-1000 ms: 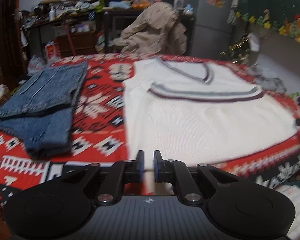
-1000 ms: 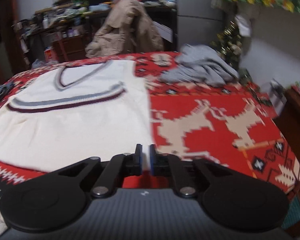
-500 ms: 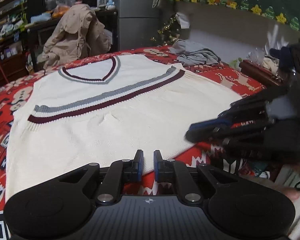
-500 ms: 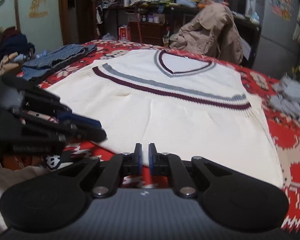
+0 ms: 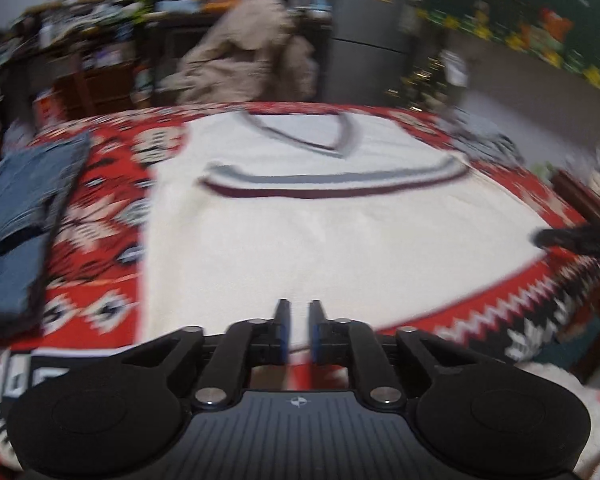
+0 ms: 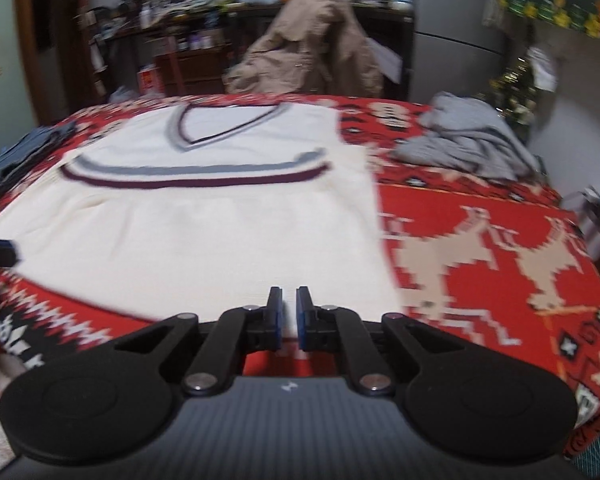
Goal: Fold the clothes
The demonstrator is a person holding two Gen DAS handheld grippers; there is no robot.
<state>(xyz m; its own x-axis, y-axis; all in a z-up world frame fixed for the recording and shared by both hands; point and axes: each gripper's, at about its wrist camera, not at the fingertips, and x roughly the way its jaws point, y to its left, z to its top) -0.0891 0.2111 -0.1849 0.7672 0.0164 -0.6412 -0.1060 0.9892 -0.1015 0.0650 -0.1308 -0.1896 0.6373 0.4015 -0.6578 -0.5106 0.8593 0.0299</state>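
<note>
Lying flat just beyond both closed, empty grippers, the sweater (image 5: 320, 236) runs lengthwise near-to-far, left gripper (image 5: 299, 332) and right gripper (image 6: 289, 318) at its near hem corners, equally close.

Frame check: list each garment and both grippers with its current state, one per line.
White sweater vest: spread flat, unfolded.
Jeans: folded, beside the vest.
Grey garment: crumpled heap.
Left gripper: nearly shut, holding nothing.
Right gripper: nearly shut, holding nothing.

A cream vest (image 5: 320, 240) with grey and maroon stripes lies on a red patterned blanket (image 6: 480, 240).
</note>
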